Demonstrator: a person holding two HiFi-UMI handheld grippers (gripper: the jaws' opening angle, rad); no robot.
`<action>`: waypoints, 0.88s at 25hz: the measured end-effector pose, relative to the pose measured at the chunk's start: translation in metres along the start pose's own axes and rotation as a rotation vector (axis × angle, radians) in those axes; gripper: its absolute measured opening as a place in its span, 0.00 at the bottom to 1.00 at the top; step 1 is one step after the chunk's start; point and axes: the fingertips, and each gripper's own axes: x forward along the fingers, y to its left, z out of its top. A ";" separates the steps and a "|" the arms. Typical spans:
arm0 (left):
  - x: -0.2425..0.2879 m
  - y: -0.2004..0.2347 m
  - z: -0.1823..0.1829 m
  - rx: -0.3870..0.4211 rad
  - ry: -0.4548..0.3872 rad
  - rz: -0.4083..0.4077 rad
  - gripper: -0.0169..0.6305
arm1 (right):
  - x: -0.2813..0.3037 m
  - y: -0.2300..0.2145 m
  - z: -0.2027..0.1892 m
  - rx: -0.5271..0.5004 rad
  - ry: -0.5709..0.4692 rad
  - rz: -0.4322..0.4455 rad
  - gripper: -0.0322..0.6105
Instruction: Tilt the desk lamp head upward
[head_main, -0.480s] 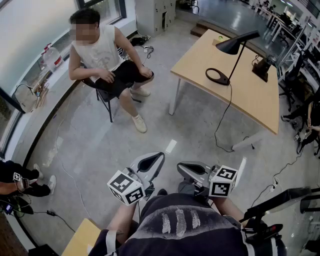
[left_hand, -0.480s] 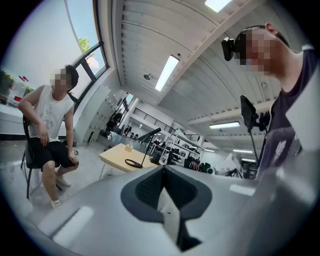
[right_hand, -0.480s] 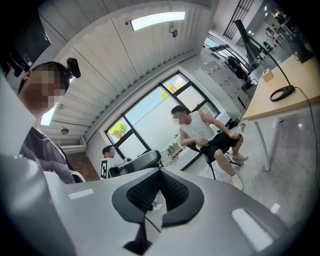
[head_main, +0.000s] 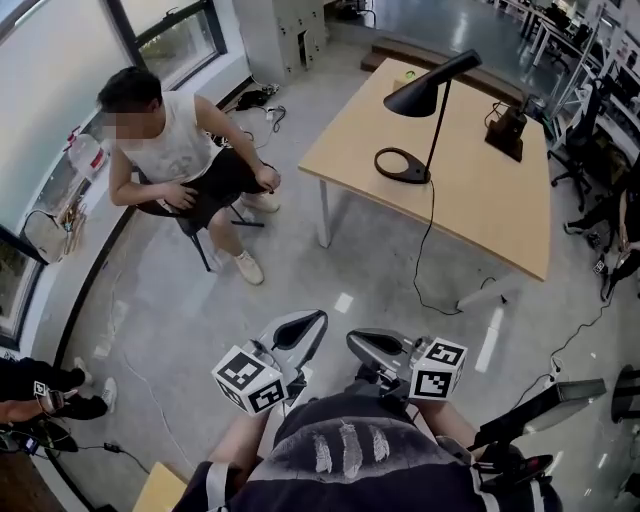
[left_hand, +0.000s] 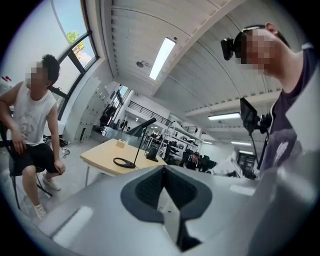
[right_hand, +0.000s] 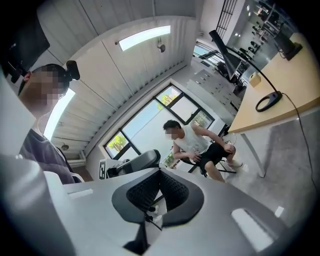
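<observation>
While the left tongs (head_main: 305, 328) and the right tongs (head_main: 368, 347) hover side by side just in front of the person's chest, both pairs are pressed together and pinch nothing. Each gripper view shows the dark pads meeting, with only the room behind them. The black desk lamp (head_main: 432, 100) stands on the wooden bench (head_main: 480, 210), well apart from both tongs, on its ring-shaped base (head_main: 402, 166). Its cone head (head_main: 422, 94) slopes downward from the thin stem. A black cable (head_main: 424, 255) hangs from the bench edge to the floor. To the left of the bench, a seated person (head_main: 175, 160) rests on a chair.
</observation>
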 end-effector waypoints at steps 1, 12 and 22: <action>0.013 -0.003 0.000 0.000 0.007 -0.003 0.03 | -0.008 -0.007 0.007 0.004 -0.002 0.001 0.05; 0.122 -0.028 -0.008 0.026 0.098 -0.025 0.03 | -0.080 -0.077 0.050 0.054 -0.052 0.016 0.05; 0.160 -0.021 0.002 0.025 0.144 -0.060 0.03 | -0.089 -0.097 0.075 0.063 -0.088 -0.021 0.05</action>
